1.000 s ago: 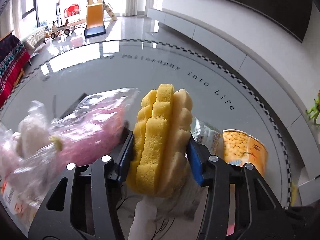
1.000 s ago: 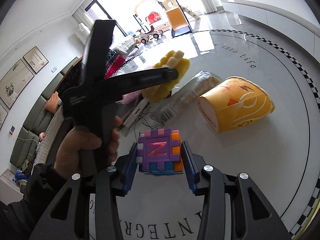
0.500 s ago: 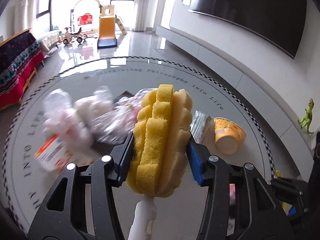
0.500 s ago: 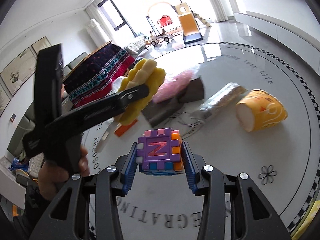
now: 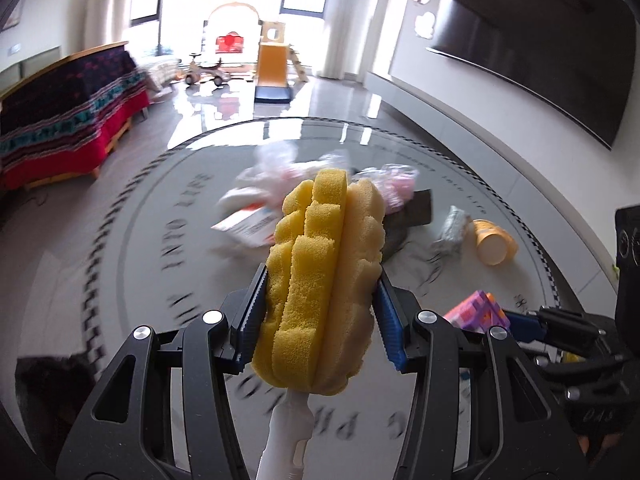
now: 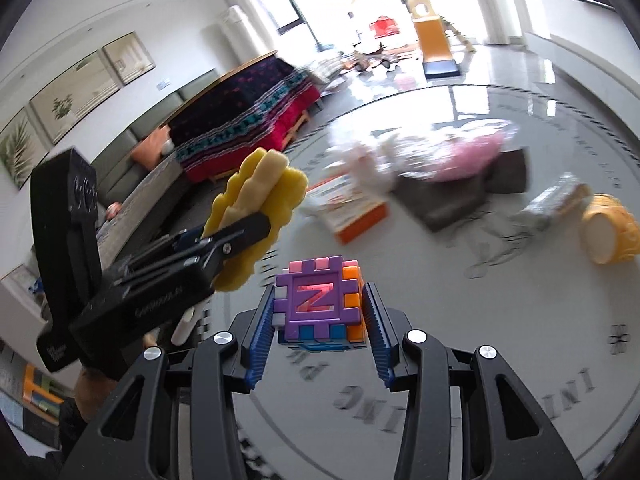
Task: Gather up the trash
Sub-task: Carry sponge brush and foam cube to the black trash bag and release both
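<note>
My left tool (image 5: 322, 316) grips the yellow sponge brush (image 5: 324, 280) above the tabletop (image 5: 120, 264); my right tool (image 6: 320, 320) clamps the foam puzzle cube (image 6: 320, 304), near the paper cup (image 6: 612, 232).

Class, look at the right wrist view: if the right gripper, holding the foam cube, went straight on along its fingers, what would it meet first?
Probably bare tabletop. The right gripper, shut on the foam cube, points over open table; the orange-edged packet lies farther along. Depth is unclear.
</note>
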### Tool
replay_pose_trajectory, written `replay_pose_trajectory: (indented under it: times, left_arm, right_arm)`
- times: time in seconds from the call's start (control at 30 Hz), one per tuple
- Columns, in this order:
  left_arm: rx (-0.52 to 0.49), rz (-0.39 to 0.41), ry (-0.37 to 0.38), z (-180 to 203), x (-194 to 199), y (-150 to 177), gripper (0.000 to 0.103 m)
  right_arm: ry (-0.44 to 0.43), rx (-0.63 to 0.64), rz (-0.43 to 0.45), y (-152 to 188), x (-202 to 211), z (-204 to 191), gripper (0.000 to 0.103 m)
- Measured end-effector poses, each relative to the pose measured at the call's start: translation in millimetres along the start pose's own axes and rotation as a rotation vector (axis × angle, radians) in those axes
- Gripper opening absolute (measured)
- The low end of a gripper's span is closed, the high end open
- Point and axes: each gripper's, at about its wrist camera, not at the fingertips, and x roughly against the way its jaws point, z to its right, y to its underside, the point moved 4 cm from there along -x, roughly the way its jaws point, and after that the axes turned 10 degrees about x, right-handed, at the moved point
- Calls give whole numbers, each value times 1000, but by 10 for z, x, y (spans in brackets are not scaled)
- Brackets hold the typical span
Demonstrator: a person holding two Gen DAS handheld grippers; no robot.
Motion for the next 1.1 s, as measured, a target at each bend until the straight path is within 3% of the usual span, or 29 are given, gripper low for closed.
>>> replay_pose_trajectory:
  times: [0.27,0.53,0.8,0.87,0.9,0.93,0.97,1.0,1.1]
  left_arm:
    - [144,55,-112,-966,605,353,49]
    - [302,91,-318,-2027,1160,794,49]
    - [479,63,-500,-2930,1470,1269,49]
    - [525,67,-533,-3104,1523,1331,53]
    - [548,69,-550,-3205,1550,1350,58]
    - [571,87,-588,-3300,1597,1356,82]
    - [588,101,-624,-3379,1654,1381,97]
    - [608,121,-675,-3479,1710,1377,97]
    - [674,112,-704,-3669,1770,1420,97]
  right_arm:
    - [-138,104,-73,19,-493,-924,44]
    - [-283,206,-154,45,-966,-1869,44]
    - [-444,265,-242,-20,-1558,-2797,44]
    - [-502,282,-278,-58,-1756,-3095,47]
    - [-517,290,-295,-82,-1848,-3227,54]
    - [-491,295,-305,-121,-1947,-3339,74]
    - [-472,295,-297,-155,-1995,-3395,78]
    - [-458,299,-283,-199,-2044,-3455,78]
    - [-425,297,-271,-245,-2095,-3462,78]
